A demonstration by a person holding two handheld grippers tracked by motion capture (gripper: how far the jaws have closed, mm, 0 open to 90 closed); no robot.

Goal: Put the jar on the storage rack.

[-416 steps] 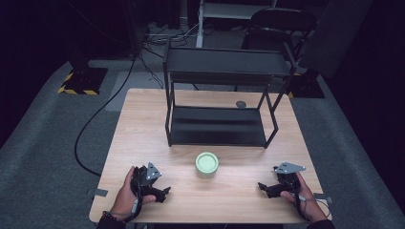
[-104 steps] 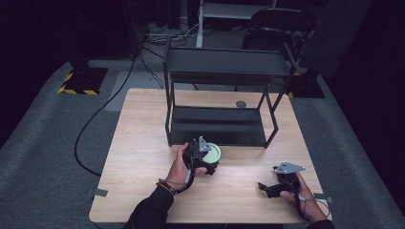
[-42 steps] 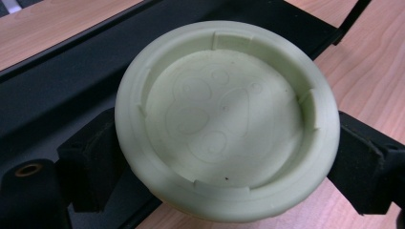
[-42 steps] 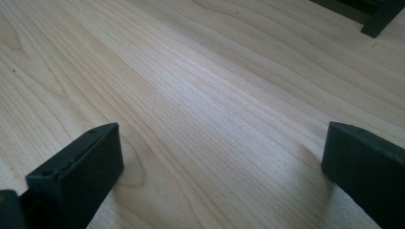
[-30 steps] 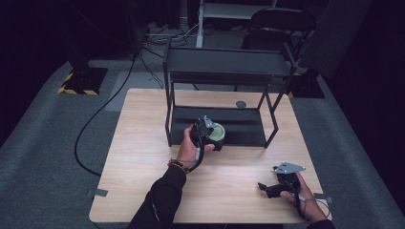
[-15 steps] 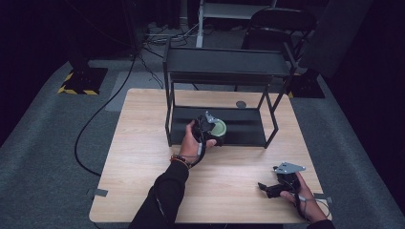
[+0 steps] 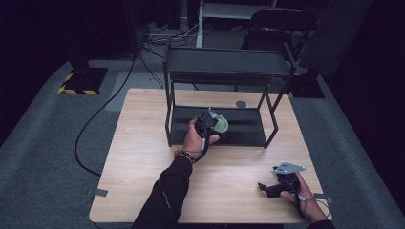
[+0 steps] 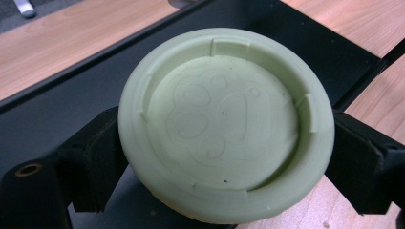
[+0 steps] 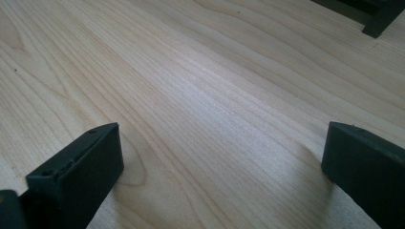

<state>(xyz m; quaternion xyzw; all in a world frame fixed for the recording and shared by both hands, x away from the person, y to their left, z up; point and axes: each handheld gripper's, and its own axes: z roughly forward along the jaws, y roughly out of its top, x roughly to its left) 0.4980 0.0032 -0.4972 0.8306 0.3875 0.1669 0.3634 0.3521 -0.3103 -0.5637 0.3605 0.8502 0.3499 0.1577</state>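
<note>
My right gripper is sitting near the table edge, jaws spread wide over bare wood. My left gripper is clamping the green lid by its rim, half-hiding it, at the black rack's bottom shelf.

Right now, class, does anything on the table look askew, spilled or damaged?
Nothing stands out. The green bowl sits whole and unspilled between the left gripper jaws at the rack's lower shelf. The right gripper rests open on the table.
</note>
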